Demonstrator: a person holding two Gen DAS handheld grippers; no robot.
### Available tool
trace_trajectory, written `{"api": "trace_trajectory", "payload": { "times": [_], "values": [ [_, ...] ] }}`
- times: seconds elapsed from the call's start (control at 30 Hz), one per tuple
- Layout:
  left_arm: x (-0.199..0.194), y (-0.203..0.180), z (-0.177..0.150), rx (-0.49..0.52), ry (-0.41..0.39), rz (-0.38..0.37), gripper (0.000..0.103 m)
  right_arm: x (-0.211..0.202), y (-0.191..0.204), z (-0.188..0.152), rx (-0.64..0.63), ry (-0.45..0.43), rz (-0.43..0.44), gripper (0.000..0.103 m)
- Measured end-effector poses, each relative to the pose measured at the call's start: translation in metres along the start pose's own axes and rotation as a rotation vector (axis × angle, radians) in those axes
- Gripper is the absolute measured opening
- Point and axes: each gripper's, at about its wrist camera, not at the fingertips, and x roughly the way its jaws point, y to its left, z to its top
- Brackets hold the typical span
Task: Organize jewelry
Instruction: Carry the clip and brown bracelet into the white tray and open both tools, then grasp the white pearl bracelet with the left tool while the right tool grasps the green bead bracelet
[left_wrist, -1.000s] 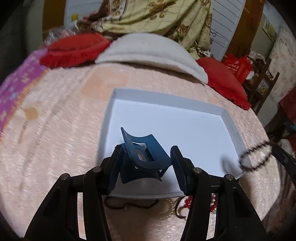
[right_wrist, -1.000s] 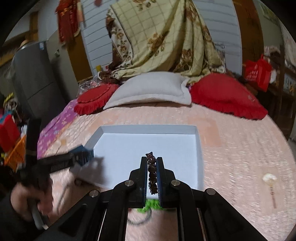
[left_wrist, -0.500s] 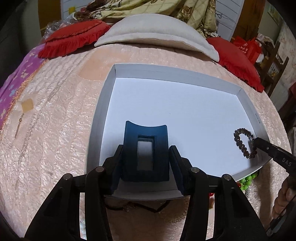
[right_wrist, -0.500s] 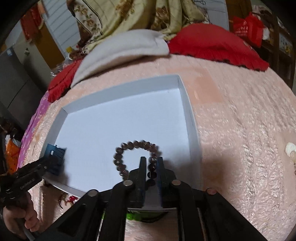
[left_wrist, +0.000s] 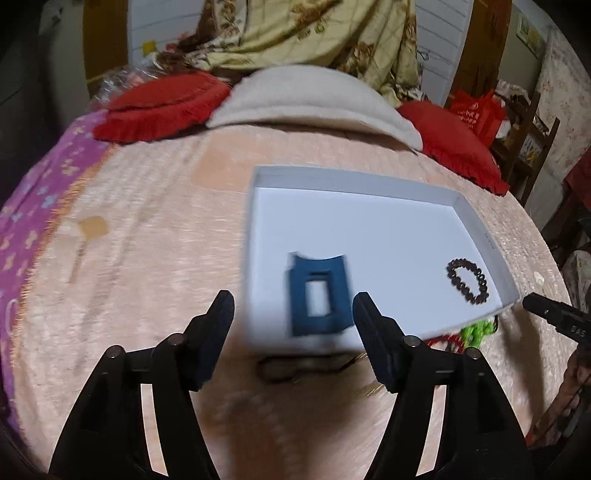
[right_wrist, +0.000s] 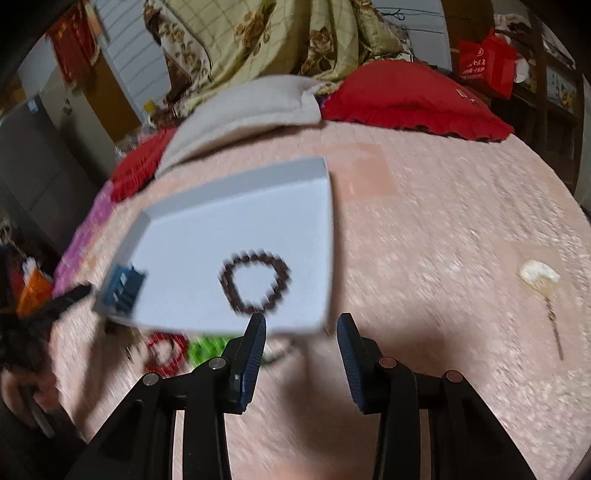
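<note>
A white shallow box (left_wrist: 354, 184) (right_wrist: 236, 181) lies on the pink bedspread. A blue hair claw clip (left_wrist: 318, 294) (right_wrist: 123, 286) lies flat in the box's near left part. A dark brown bead bracelet (left_wrist: 467, 282) (right_wrist: 255, 282) lies in its near right part. My left gripper (left_wrist: 291, 308) is open and empty, just in front of the clip. My right gripper (right_wrist: 301, 328) is open and empty, just short of the box's near edge and the bracelet.
In front of the box lie a red bead bracelet (right_wrist: 164, 352), a green bead bracelet (right_wrist: 207, 349) (left_wrist: 476, 330) and a dark necklace (left_wrist: 295, 365). A small pale ornament on a pin (right_wrist: 539, 277) lies to the right. Red and beige pillows (left_wrist: 306, 99) sit behind.
Both grippers opened and drew back. The blue clip and the brown bracelet now lie loose in the box.
</note>
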Motion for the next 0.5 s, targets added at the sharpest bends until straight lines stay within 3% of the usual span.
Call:
{"api": "trace_trajectory", "payload": {
  "times": [0.23,0.37,0.5],
  "values": [
    [-0.032,0.064,-0.039,-0.132,0.014,0.023,0.069,0.009,-0.006,-0.011,-0.020,0.057,-0.069,0.038],
    [-0.028,0.058,-0.066,-0.090,0.080,0.033,0.069,0.025,-0.007,-0.011,-0.005,0.110,-0.083,0.038],
    [-0.016,0.038,-0.082,0.006,0.149,0.093,0.069,0.034,-0.003,-0.013,-0.017,0.131,-0.116,0.038]
  ]
}}
